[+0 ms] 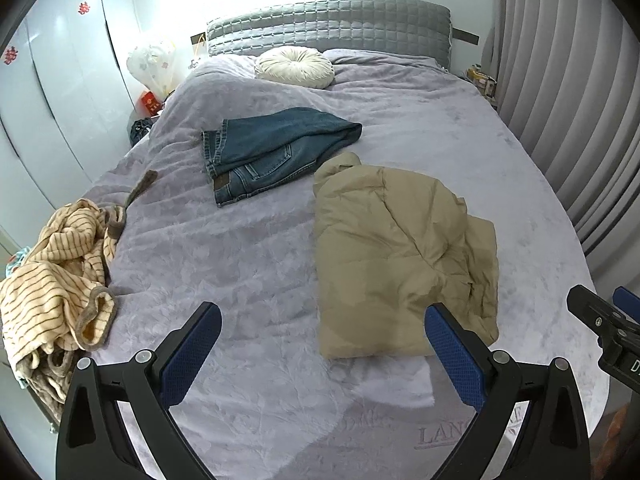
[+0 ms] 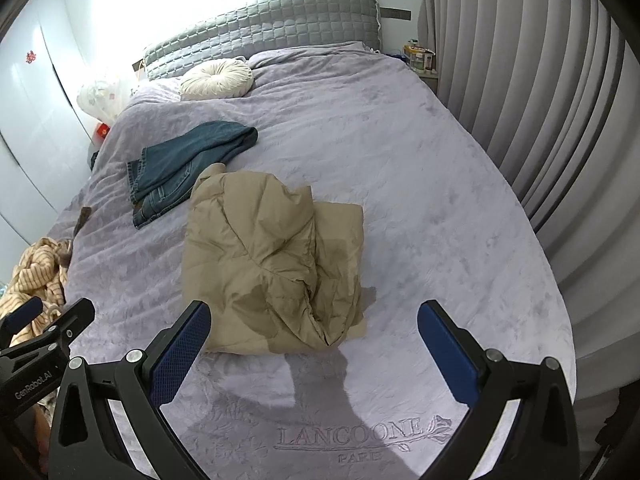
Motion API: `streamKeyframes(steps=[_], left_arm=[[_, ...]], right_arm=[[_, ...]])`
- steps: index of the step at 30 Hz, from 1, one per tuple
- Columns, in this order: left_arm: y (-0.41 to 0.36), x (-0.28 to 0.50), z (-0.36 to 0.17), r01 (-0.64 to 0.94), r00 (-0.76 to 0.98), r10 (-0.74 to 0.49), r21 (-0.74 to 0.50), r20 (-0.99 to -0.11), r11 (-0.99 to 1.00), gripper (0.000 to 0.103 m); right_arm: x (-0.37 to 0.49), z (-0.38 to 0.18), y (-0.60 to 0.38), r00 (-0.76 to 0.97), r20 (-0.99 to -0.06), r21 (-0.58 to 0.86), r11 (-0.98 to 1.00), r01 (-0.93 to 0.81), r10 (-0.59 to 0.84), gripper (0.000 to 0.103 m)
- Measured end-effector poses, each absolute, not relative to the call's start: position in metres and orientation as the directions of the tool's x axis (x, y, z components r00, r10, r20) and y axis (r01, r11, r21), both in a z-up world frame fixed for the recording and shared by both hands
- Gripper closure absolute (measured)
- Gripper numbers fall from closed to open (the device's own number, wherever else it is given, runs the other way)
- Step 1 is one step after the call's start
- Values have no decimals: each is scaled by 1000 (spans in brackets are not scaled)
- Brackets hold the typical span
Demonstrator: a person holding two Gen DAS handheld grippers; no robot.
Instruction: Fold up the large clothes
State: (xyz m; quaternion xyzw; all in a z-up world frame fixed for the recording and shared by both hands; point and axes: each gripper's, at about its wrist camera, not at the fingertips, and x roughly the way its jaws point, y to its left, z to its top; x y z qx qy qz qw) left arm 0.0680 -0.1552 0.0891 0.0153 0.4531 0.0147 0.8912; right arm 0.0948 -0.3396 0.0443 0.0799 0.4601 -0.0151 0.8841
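A tan padded jacket [image 1: 400, 256] [image 2: 272, 264] lies folded into a thick bundle on the lilac bedspread [image 1: 248, 248] [image 2: 420, 208]. Behind it on the left rest folded blue jeans [image 1: 272, 152] [image 2: 184, 164]. A striped cream garment [image 1: 56, 280] [image 2: 36, 280] is heaped at the bed's left edge. My left gripper [image 1: 324, 312] hovers above the bedspread near the jacket's front left corner, jaws wide apart, nothing between them. My right gripper [image 2: 314, 310] hangs above the jacket's near edge, equally wide, holding nothing. Each gripper shows at the edge of the other's view.
A round cream cushion [image 1: 294, 66] [image 2: 216, 78] sits by the grey quilted headboard [image 1: 328, 20]. Pleated grey curtains [image 2: 540, 120] run along the bed's right side. White wardrobe doors [image 1: 52, 100] stand on the left, with a white bag [image 1: 152, 64] on a nightstand.
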Motion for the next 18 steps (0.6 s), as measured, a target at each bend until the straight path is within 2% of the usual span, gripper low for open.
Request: streamKeyframes(steps=[18], left_arm=[[-159, 68, 89, -11, 577, 23, 21, -816, 1000, 1]], right_arm=[[96, 46, -340, 574, -818, 125, 987, 101, 45, 0]])
